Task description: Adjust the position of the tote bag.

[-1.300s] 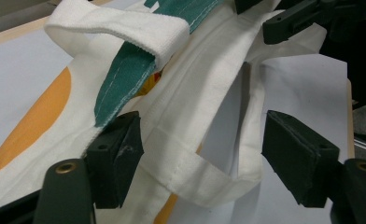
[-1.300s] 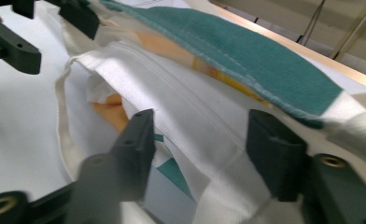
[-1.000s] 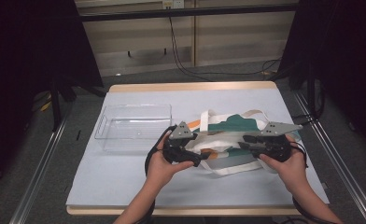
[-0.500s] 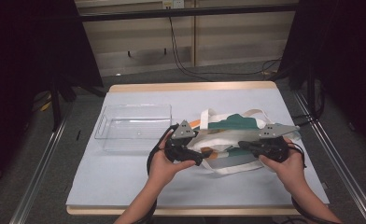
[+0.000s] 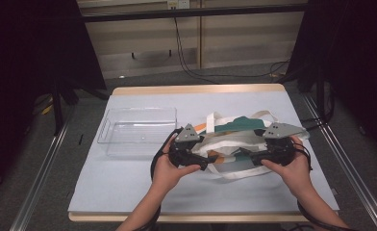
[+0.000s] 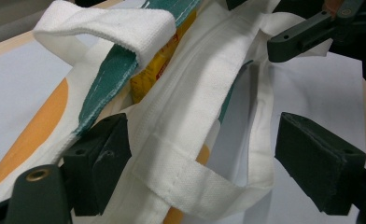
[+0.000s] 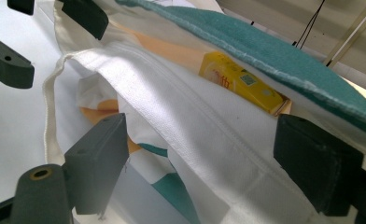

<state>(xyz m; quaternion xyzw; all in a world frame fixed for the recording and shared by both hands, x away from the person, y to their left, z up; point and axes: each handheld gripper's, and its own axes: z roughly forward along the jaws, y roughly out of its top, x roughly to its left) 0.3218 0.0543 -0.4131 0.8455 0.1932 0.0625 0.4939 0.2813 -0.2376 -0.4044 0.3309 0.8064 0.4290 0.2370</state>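
Between both hand-held grippers, left [image 5: 203,162] and right [image 5: 243,155], jaws spread, gripping nothing, the tote bag [image 5: 234,139] mouth gapes; yellow carton [image 7: 239,81] lies nearer the right.

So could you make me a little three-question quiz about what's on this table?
1. True or false: the clear tray lies left of the tote bag.
2. What colour is the carton inside the bag: A red, B yellow, C blue?
3. Fill in: both the left gripper and the right gripper have their fingers ____ around the bag's white rim.

Key: 1 true; 2 B; 3 open.
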